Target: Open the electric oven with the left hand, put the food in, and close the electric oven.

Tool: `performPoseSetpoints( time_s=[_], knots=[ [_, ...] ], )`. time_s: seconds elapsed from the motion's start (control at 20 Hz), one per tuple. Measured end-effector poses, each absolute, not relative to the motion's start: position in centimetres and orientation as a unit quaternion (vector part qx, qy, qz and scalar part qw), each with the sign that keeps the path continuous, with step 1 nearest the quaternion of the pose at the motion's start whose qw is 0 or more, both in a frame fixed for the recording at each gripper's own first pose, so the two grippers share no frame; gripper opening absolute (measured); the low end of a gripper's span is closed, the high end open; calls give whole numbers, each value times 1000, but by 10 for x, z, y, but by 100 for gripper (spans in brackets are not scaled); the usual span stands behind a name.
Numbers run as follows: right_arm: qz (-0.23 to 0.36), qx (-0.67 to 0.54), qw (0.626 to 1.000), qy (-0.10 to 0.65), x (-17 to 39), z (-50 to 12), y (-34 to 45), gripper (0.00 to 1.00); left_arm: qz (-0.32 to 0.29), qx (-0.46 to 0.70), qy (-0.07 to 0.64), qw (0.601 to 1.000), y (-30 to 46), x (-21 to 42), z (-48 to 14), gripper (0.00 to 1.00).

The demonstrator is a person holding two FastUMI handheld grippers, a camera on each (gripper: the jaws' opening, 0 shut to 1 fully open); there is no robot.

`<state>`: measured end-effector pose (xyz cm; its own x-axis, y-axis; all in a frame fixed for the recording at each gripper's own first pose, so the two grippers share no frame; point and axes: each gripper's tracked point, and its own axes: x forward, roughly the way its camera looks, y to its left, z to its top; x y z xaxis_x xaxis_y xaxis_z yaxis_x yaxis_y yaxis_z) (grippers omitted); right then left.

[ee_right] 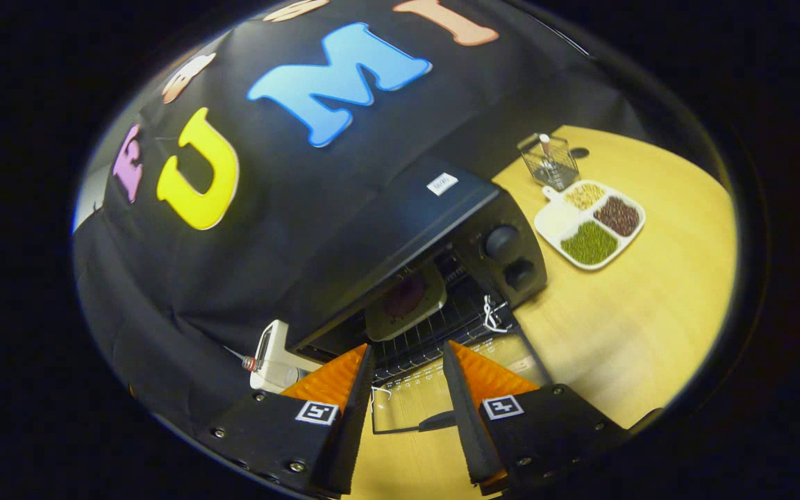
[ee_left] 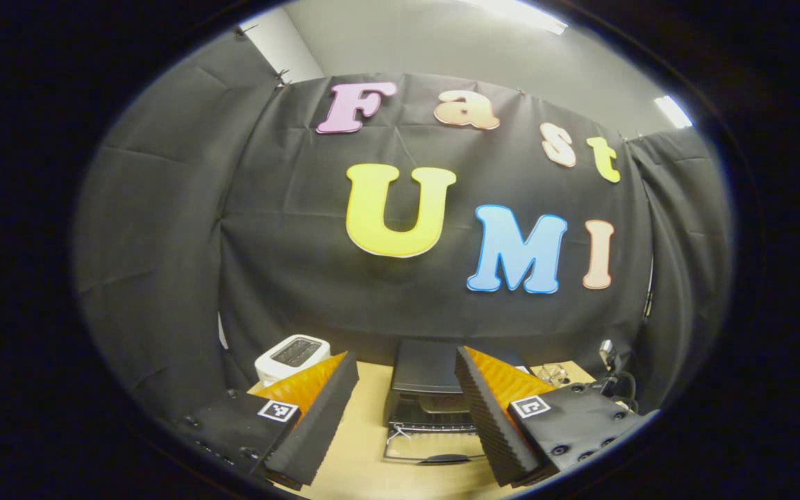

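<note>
The black electric oven (ee_right: pixel 407 229) stands at the back of the wooden table, its glass door (ee_right: pixel 442 396) folded down flat toward me. On the wire rack inside rests a pale plate (ee_right: pixel 405 300) holding a dark purplish food. My right gripper (ee_right: pixel 408 351) is open above the lowered door, just in front of the cavity, with nothing between its fingers. In the left gripper view the oven (ee_left: pixel 428 375) is straight ahead with its door (ee_left: pixel 435 444) down. My left gripper (ee_left: pixel 405 357) hangs open and empty, back from the oven.
A white toaster (ee_right: pixel 271 357) sits to the oven's left, also seen as the toaster (ee_left: pixel 292 354) in the left gripper view. Right of the oven lie a white divided dish of beans (ee_right: pixel 591 222) and a small wire basket (ee_right: pixel 548 161). Bare table (ee_right: pixel 636 319) spreads to the right.
</note>
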<state>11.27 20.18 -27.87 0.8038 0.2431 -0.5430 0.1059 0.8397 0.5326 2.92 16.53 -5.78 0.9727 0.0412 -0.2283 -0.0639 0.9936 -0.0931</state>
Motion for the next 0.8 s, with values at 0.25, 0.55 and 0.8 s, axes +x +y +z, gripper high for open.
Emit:
performPoseSetpoints(
  time_s=[0.25, 0.55, 0.8],
  knots=[
    [67, 199, 944, 254, 97, -224, 160, 61, 4, -44, 105, 993, 129, 33, -48, 99],
    [66, 99, 983, 139, 76, -123, 107, 61, -15, -40, 102, 994, 96, 30, -47, 95],
    [71, 69, 993, 60, 51, -49, 78, 64, -35, -28, 114, 993, 69, 29, -60, 99]
  ],
)
